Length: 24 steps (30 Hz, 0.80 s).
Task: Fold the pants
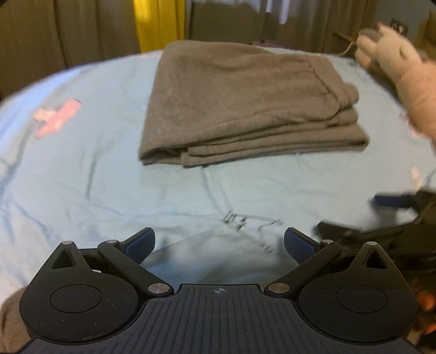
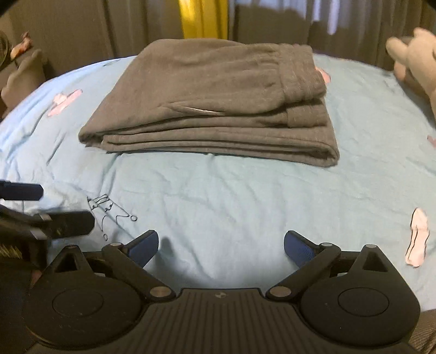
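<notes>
Jaws gape wide and empty on both the left gripper and right gripper, side by side near the bed's front edge. Dead ahead, well apart, lie the folded pants, long axis crosswise, slightly closer to the right.

— Folded grey pants: thick, fleecy knit cloth, matt, slightly fuzzy; ribbed at the waistband.
— Underneath, pale blue bedsheet: thin woven cotton-like cloth, matt, finely creased, printed with flat pink patches and thin black line drawings.
— Left gripper: matt black plastic, faintly grainy, ridged on the centre plate; dull silver metal pivot pins; blue finger pads of textured rubbery stuff.
— Right gripper: same matt black plastic, same metal pins, same rough blue pads.
— Behind, yellow curtain strip: soft cloth, blurred.
</notes>
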Each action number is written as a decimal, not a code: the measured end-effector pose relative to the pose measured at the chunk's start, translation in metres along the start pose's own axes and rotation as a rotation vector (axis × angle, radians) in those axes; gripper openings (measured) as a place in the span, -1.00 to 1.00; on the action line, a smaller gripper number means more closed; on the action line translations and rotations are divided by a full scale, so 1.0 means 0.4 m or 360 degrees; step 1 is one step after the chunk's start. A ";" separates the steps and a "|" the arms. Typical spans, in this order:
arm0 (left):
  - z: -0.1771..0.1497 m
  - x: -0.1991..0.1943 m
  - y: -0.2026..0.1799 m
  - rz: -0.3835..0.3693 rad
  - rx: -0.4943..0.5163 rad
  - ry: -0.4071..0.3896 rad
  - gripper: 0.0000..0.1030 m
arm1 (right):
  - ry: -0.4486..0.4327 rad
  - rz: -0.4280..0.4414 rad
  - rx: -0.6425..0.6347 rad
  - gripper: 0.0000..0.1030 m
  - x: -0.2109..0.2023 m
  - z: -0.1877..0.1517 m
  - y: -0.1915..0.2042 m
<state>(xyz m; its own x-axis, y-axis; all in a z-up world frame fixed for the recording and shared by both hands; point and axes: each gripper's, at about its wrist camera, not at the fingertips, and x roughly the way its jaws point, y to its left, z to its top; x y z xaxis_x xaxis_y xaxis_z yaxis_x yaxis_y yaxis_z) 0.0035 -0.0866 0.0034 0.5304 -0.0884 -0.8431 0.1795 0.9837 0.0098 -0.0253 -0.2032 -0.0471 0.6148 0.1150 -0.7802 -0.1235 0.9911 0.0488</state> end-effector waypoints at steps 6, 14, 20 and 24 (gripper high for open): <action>0.011 -0.027 0.022 0.0031 -0.0095 -0.0157 1.00 | -0.0174 -0.0128 -0.0049 0.92 -0.034 0.000 0.014; 0.044 0.045 0.038 0.0114 -0.0111 -0.0128 1.00 | -0.0198 -0.0190 -0.0105 0.92 -0.005 0.046 0.017; 0.053 0.096 0.065 0.0084 -0.0199 -0.0045 1.00 | -0.0220 -0.0161 -0.0035 0.92 0.025 0.057 -0.004; 0.057 0.117 0.073 0.0076 -0.0228 0.0007 1.00 | -0.0222 -0.0157 0.0071 0.92 0.039 0.063 -0.023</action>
<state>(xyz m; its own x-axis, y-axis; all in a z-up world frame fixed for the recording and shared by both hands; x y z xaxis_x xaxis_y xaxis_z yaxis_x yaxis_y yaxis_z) 0.0525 -0.0657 -0.0236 0.5318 -0.0404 -0.8459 0.0341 0.9991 -0.0263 0.0051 -0.2090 -0.0440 0.7249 0.0222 -0.6885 -0.0244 0.9997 0.0065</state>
